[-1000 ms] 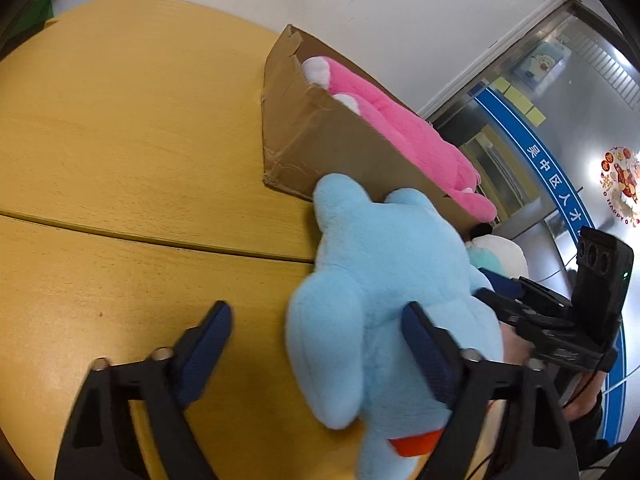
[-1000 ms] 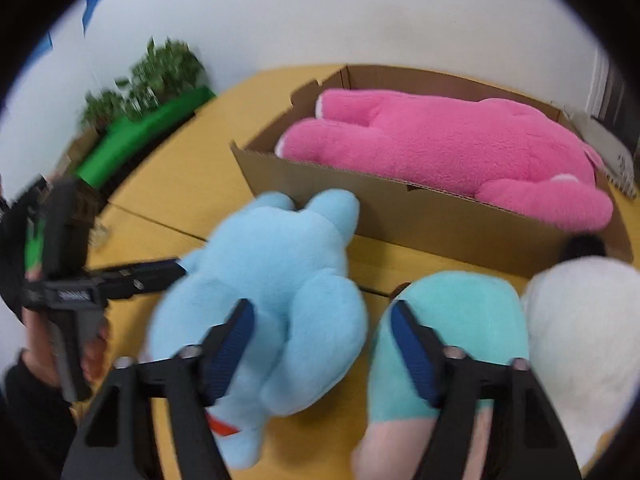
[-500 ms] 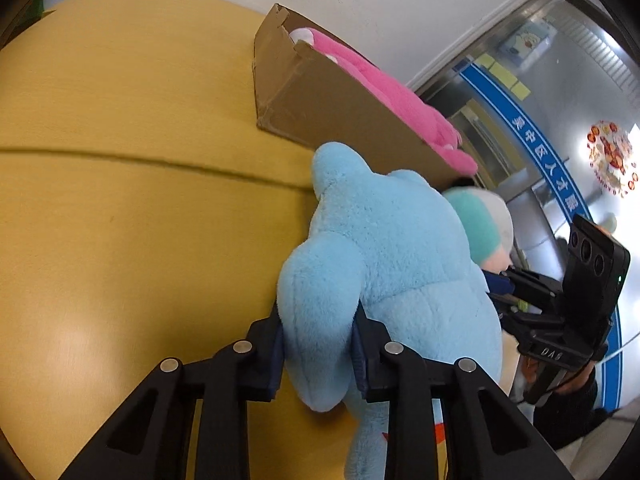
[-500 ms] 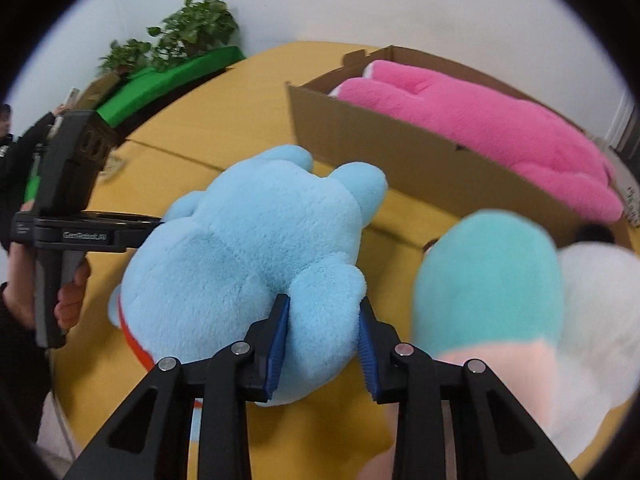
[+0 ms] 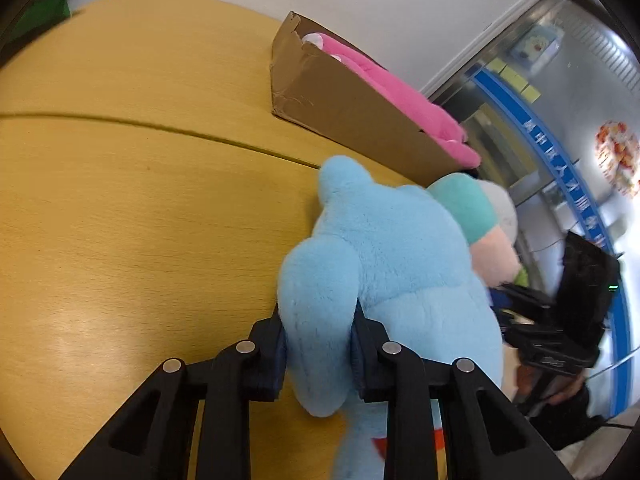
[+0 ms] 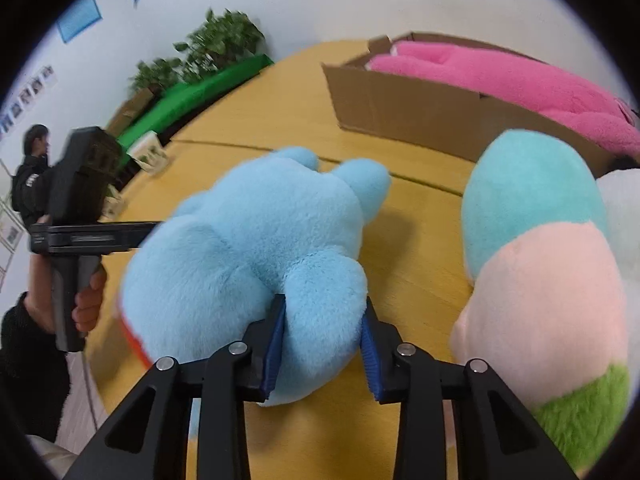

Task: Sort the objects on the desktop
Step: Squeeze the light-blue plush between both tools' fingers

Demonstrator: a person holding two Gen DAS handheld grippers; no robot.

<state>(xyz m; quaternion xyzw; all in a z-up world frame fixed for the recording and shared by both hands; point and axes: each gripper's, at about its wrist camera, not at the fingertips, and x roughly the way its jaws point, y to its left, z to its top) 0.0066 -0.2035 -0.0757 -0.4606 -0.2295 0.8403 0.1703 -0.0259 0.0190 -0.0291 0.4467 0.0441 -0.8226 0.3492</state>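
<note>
Left wrist view: left gripper [image 5: 318, 344] clamped on one plump limb of the light blue plush toy [image 5: 400, 264], pads pressed into the fur on both sides, gap narrowed to the squeezed limb. Body of the toy bulging ahead of and to the right of the fingers, over the yellow wooden table [image 5: 140, 200]. Just beyond the toy, a teal, pink and white plush [image 5: 476, 216] touching its far side. Further ahead and right of the fingertips, an open cardboard box [image 5: 352, 108] on the table, with a pink plush toy [image 5: 400, 92] lying along its inside. Far right of the fingers, the other handheld device, dark and partly blurred.

Right wrist view: right gripper [image 6: 324, 336] likewise closed on another rounded limb of the light blue plush toy [image 6: 248, 248], blue pads [image 6: 276, 340] sunk into the fur. Toy's bulk ahead and to the left of the fingers, an orange-red edge showing at its lower left. Right of the fingers, apart from the gripped limb, the teal, pink and white plush [image 6: 536, 248], green at its base. Ahead and right, the cardboard box [image 6: 420, 108] holding the pink plush toy [image 6: 500, 76]. Left of the fingers, a person's hand [image 6: 86, 296] around the left device's handle. Beyond the table edge, green plants [image 6: 208, 48] against the wall.
</note>
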